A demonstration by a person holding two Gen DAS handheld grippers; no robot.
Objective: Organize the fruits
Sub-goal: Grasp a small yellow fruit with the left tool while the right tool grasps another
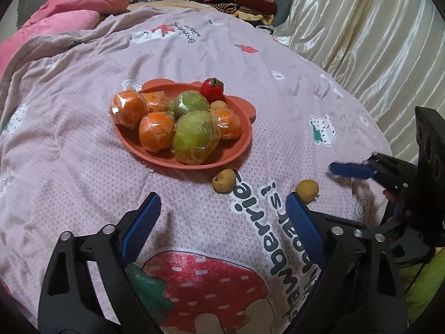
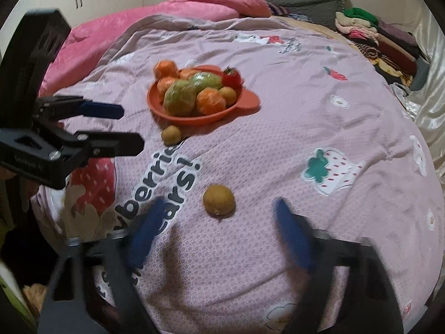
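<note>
An orange plate (image 1: 236,150) on the pink bedspread holds wrapped oranges (image 1: 155,135), two green fruits (image 1: 194,137), a red tomato (image 1: 212,89) and a small brown fruit (image 1: 218,105). Two more small brown fruits lie loose on the cover. One (image 1: 224,181) sits just in front of the plate, ahead of my open left gripper (image 1: 222,204), whose jaws hold nothing. The other (image 2: 219,200) lies by the fingertips of my open right gripper (image 2: 219,208), and the blue pads stand apart from it on both sides. This fruit (image 1: 307,190) also shows beside my left gripper's right fingertip.
The right gripper's blue finger (image 1: 350,169) reaches in from the right of the left wrist view. The left gripper (image 2: 133,128) shows at the left of the right wrist view. Folded clothes (image 2: 375,36), pink bedding (image 2: 194,2) and a cream curtain (image 1: 361,27) border the bed.
</note>
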